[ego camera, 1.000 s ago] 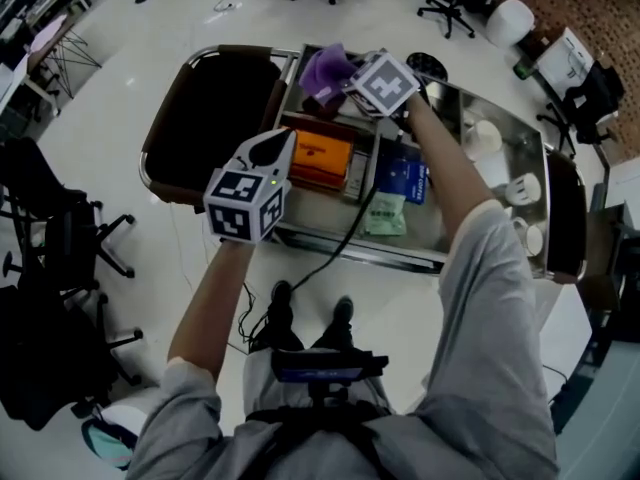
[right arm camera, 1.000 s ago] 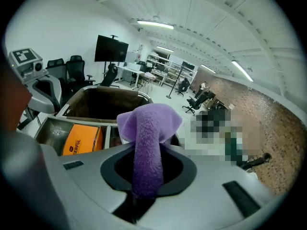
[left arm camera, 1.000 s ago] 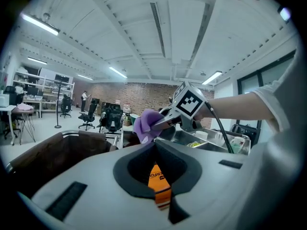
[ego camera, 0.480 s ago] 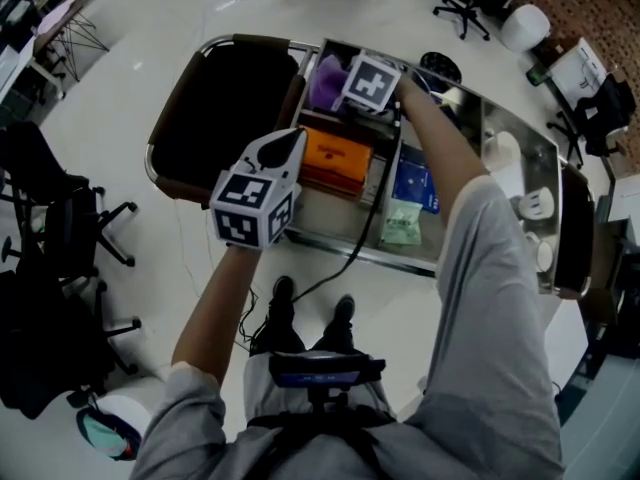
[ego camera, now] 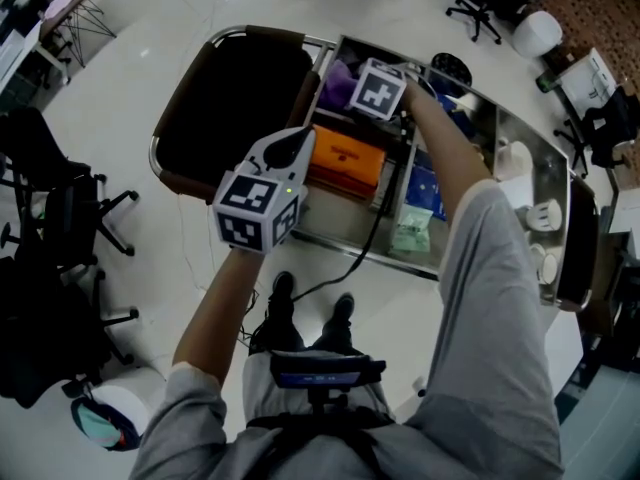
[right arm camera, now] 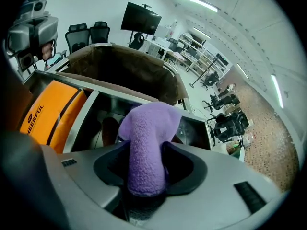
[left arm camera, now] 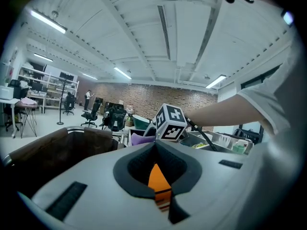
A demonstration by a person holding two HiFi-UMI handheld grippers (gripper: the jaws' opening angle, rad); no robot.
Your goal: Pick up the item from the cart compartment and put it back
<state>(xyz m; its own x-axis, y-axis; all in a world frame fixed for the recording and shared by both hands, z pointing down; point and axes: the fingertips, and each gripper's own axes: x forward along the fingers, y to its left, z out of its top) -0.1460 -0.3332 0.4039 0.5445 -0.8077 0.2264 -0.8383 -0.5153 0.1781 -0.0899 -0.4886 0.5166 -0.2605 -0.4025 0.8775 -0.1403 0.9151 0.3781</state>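
Observation:
A purple fleece cloth (right arm camera: 146,143) stands between the jaws of my right gripper (right arm camera: 146,188); the jaws are opening but still touch its sides. Its far end reaches down into the cart's back-left compartment (right arm camera: 103,123). In the head view the right gripper (ego camera: 352,80) is over that compartment, and the purple cloth (ego camera: 335,73) shows beside its marker cube. My left gripper (ego camera: 288,150) hovers shut and empty above the cart's near-left edge, over the orange box (ego camera: 345,160). In the left gripper view the left gripper (left arm camera: 160,198) shows only a thin slit with orange behind it.
The steel cart (ego camera: 470,268) also holds a blue packet (ego camera: 435,183), a green packet (ego camera: 410,236) and white cups (ego camera: 545,213). A dark brown bag (ego camera: 240,98) hangs on the cart's left end. Office chairs (ego camera: 60,228) stand to the left.
The right gripper has gone down with the purple cloth into the back-left compartment. The left gripper has stayed almost in place.

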